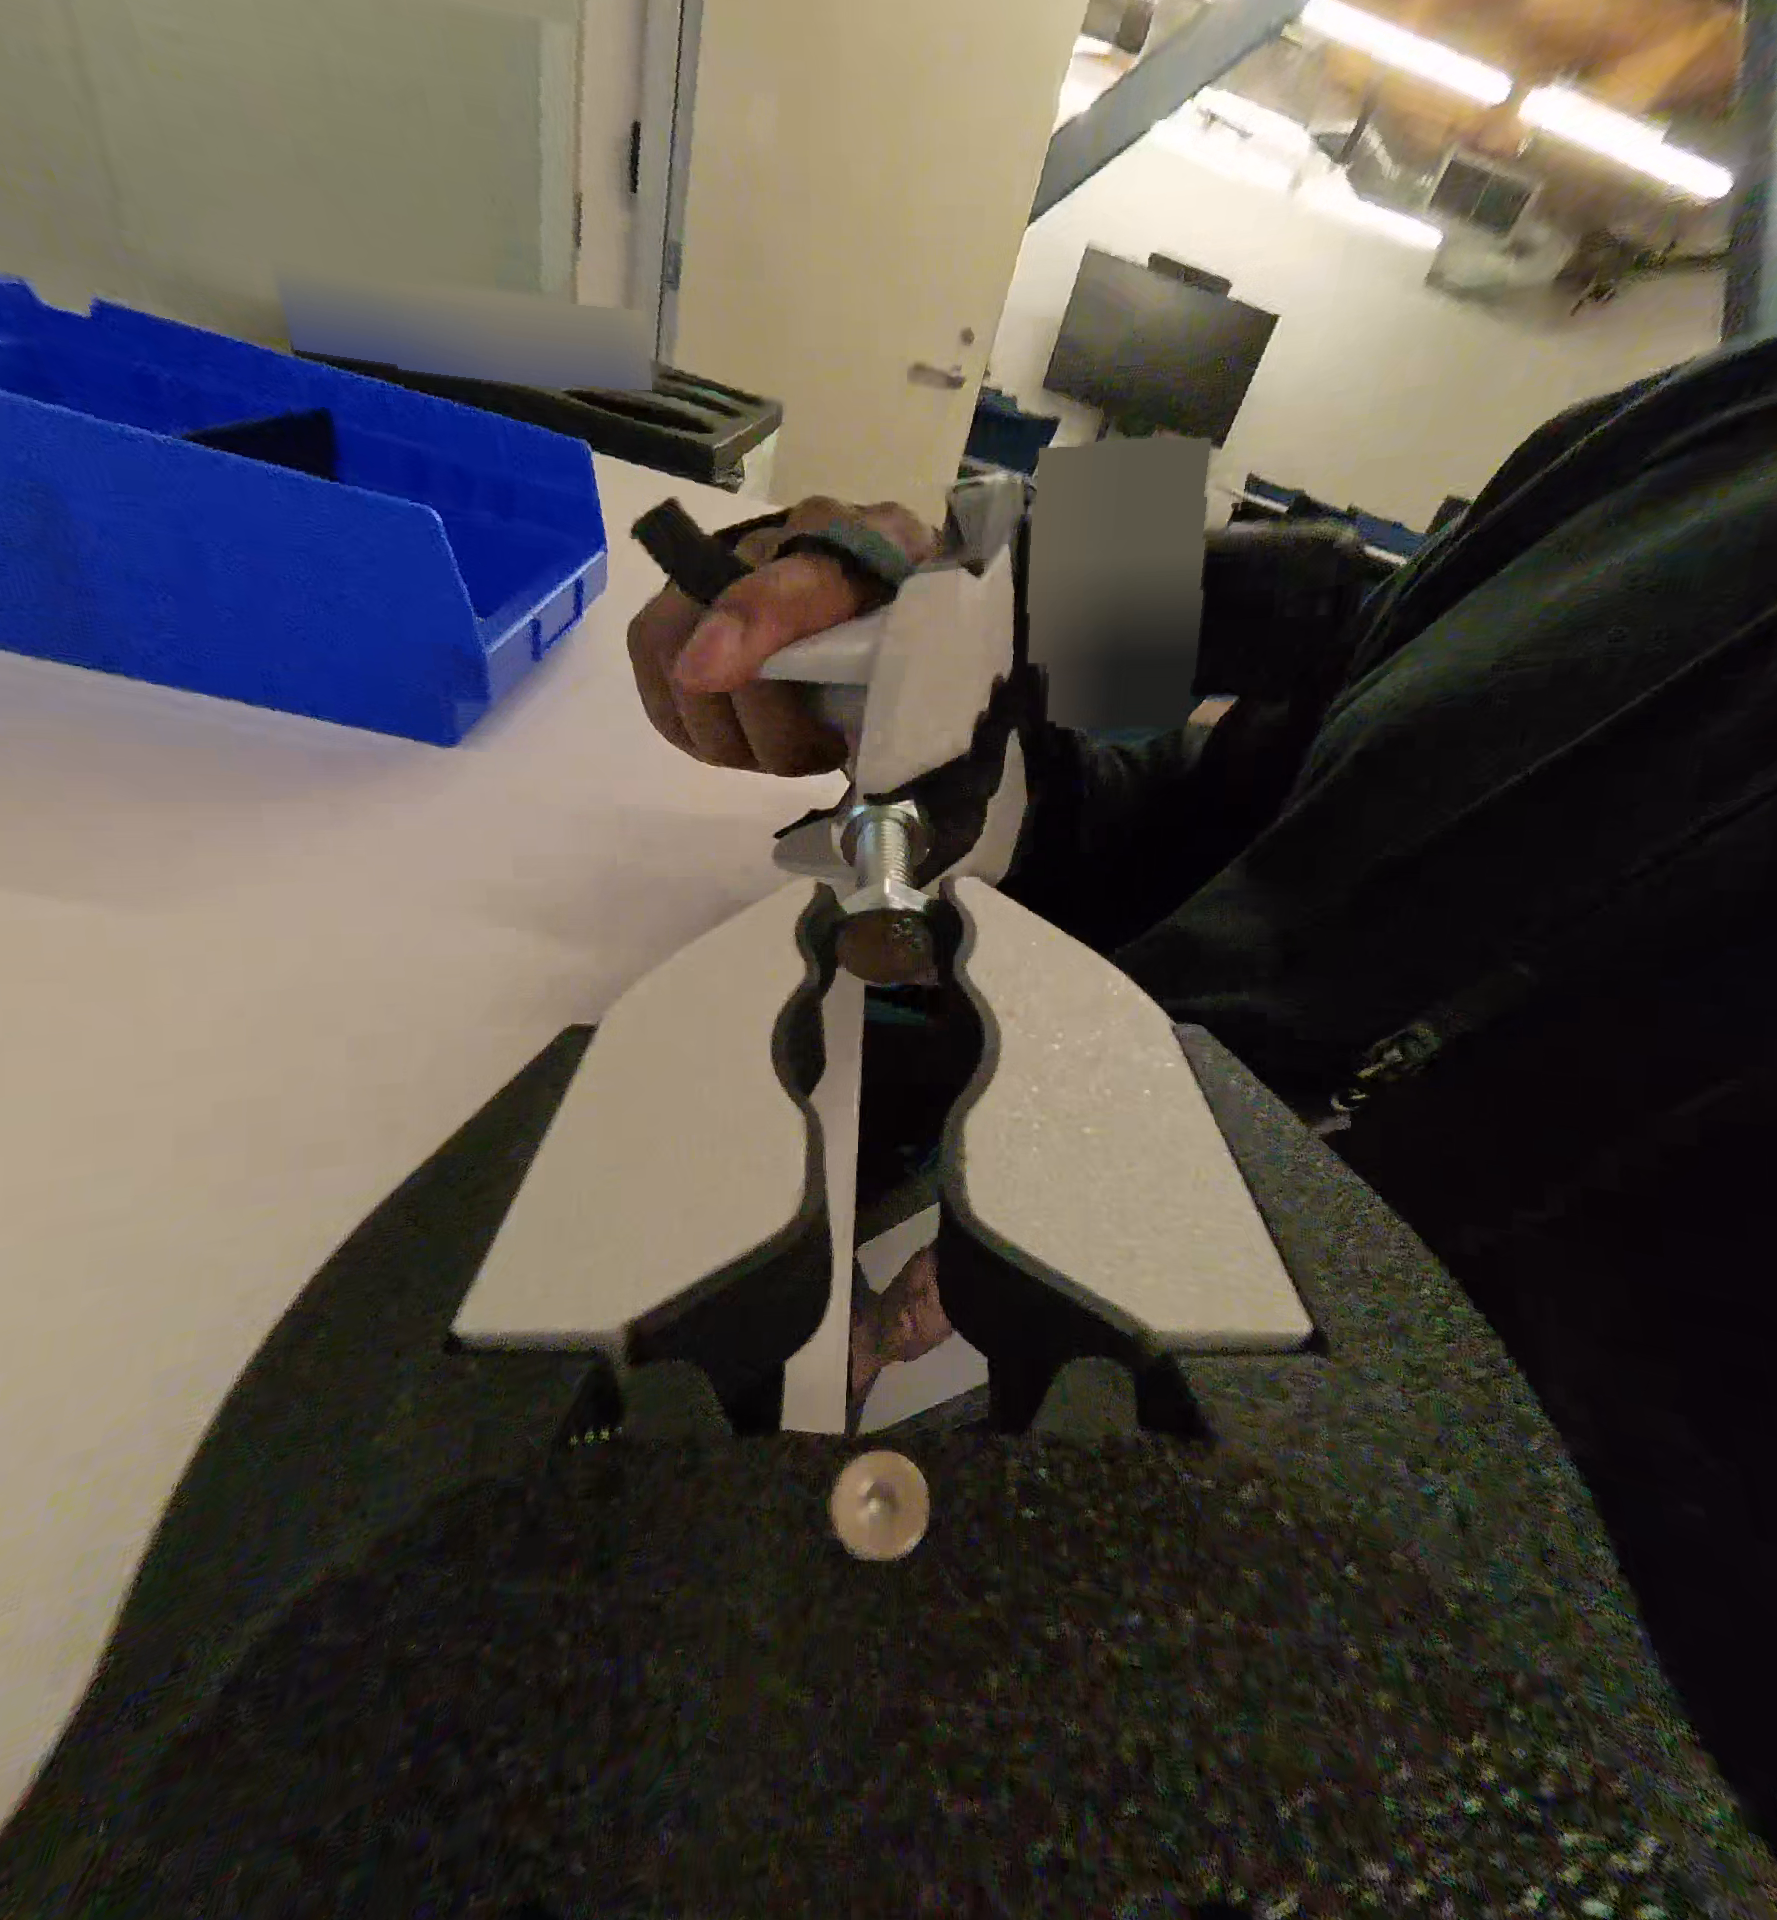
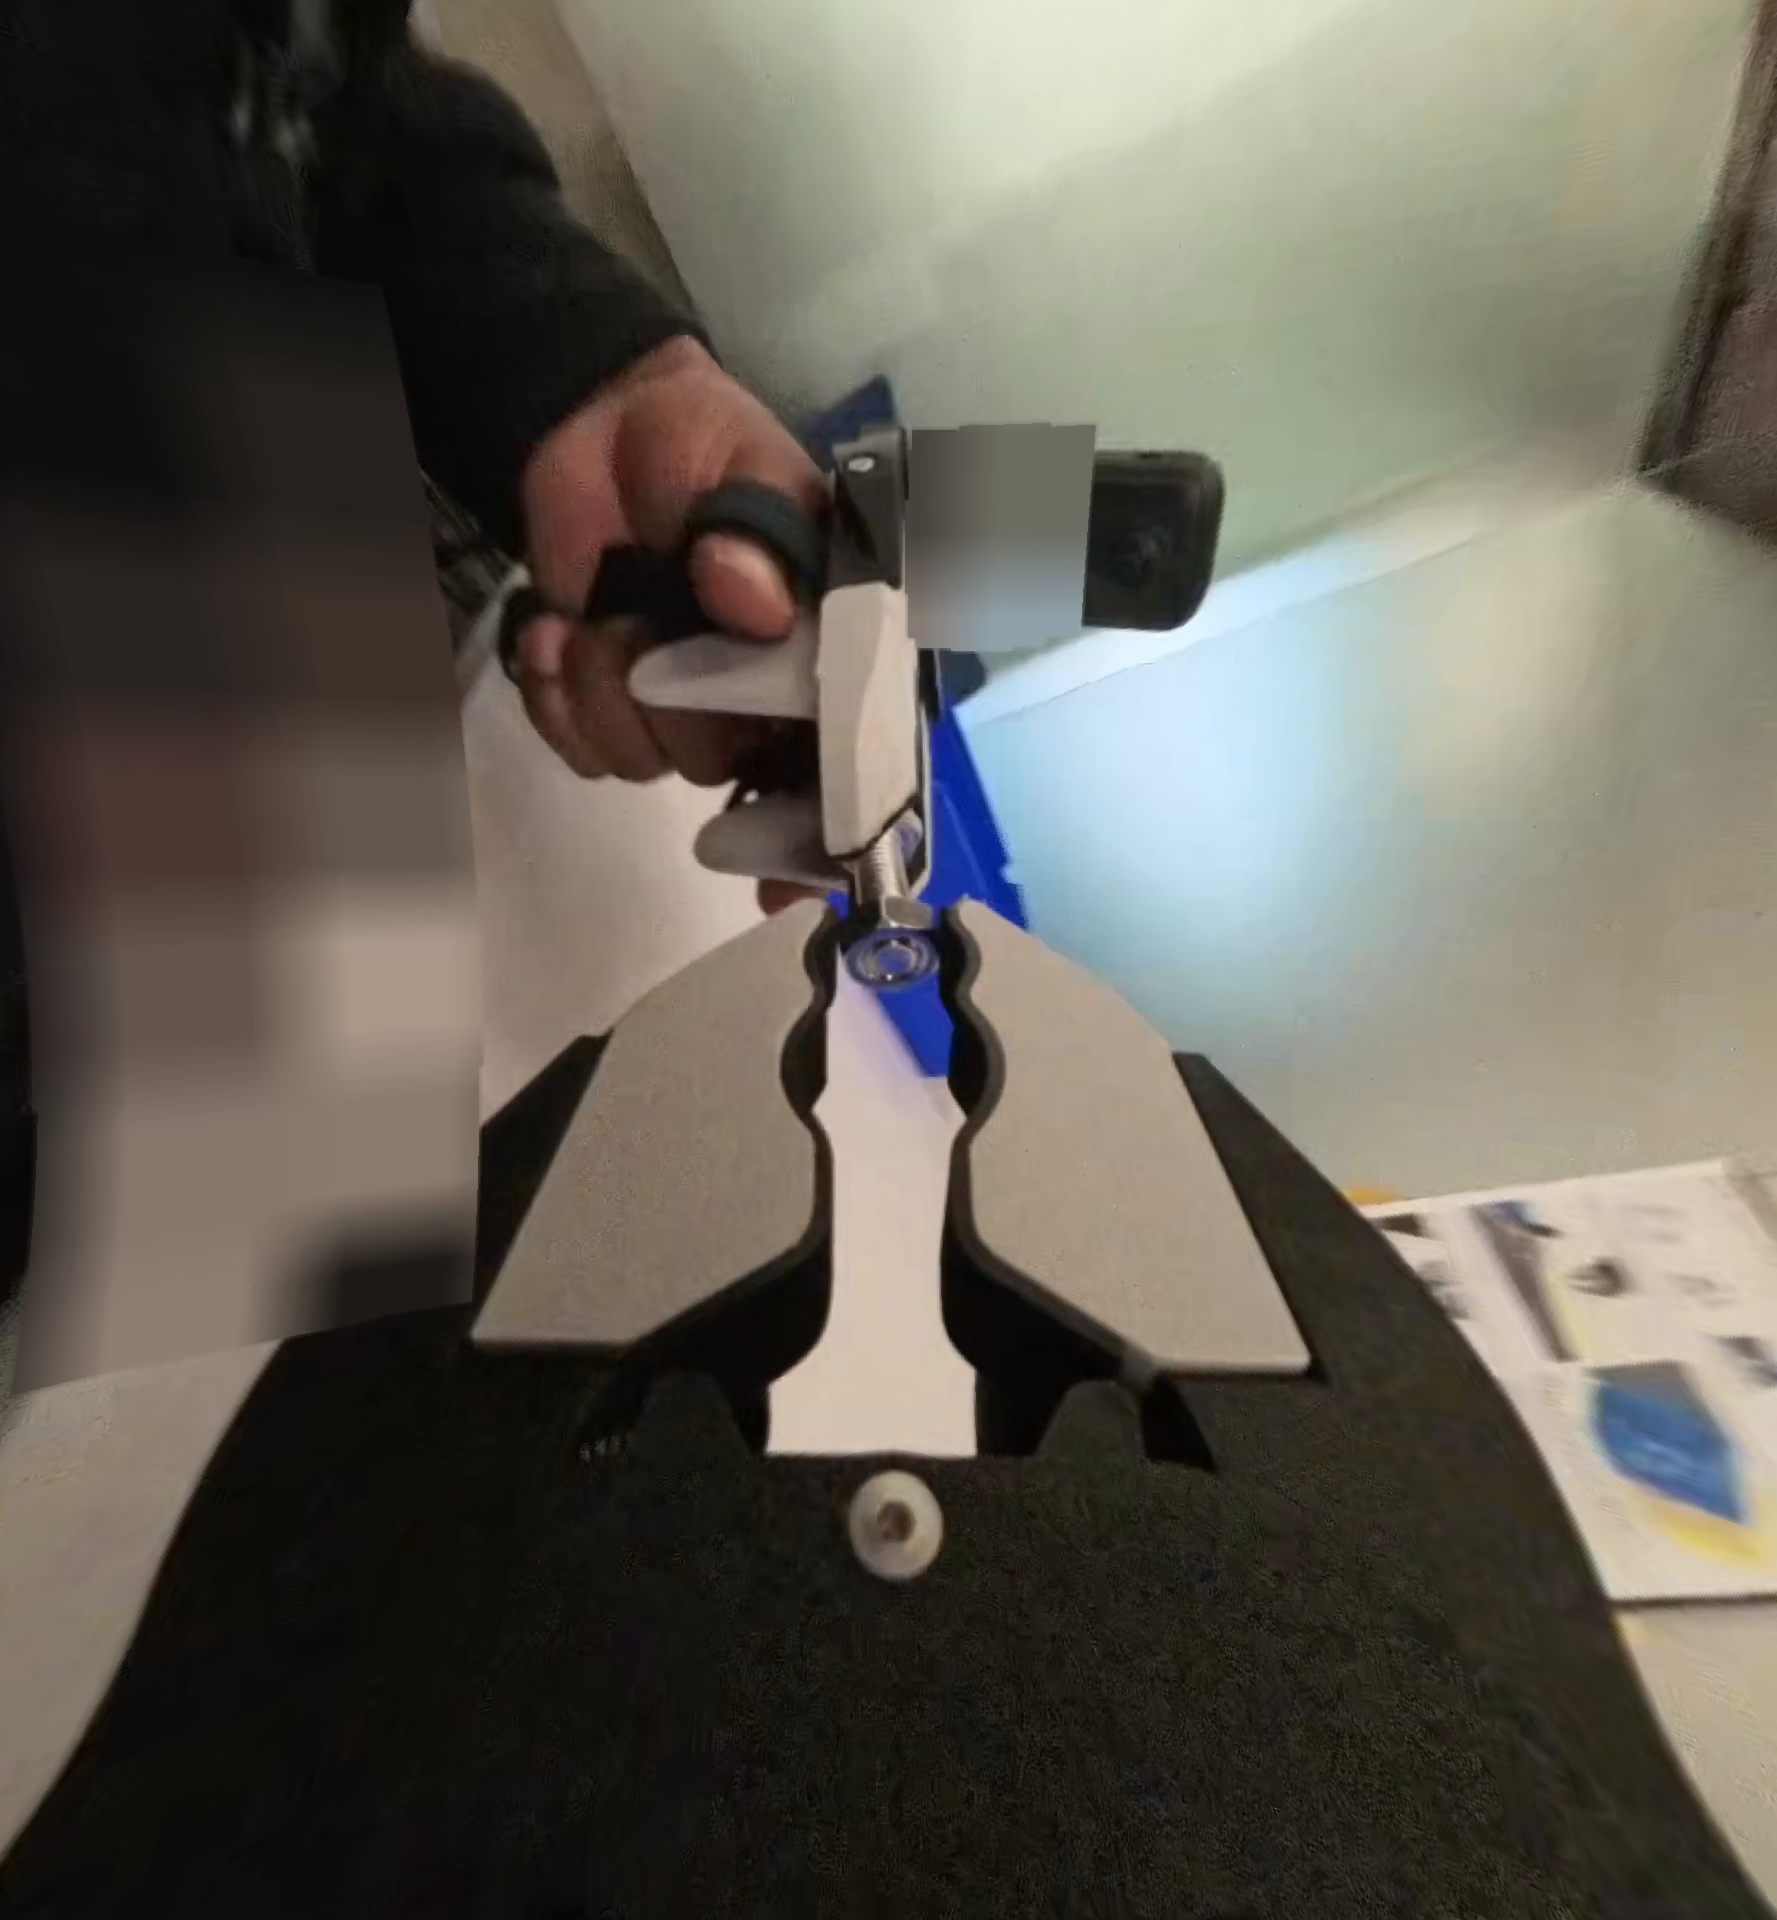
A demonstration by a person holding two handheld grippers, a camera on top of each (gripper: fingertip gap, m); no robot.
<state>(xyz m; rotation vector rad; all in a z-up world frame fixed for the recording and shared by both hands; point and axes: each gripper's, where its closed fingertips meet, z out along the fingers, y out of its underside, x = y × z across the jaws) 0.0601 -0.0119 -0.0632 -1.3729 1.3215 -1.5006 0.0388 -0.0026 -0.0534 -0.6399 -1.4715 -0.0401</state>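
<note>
Up close, steel bolt (image 1: 879, 868) bridging both tools, head clenched in left tool (image 1: 882, 920), nut (image 2: 892, 916) clenched in right tool (image 2: 889, 935).

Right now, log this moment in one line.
left gripper: shut on bolt | right gripper: shut on nut | blue bin: on table

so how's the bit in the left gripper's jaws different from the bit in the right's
The left gripper has its jaws shut on the bolt head; the right gripper has its jaws shut on the nut. The bolt head's end face looks solid and dark, while the nut's shows a shiny ring around a centre. Both are silvery hex pieces on one threaded shank, pinched at the jaw tips.
</note>
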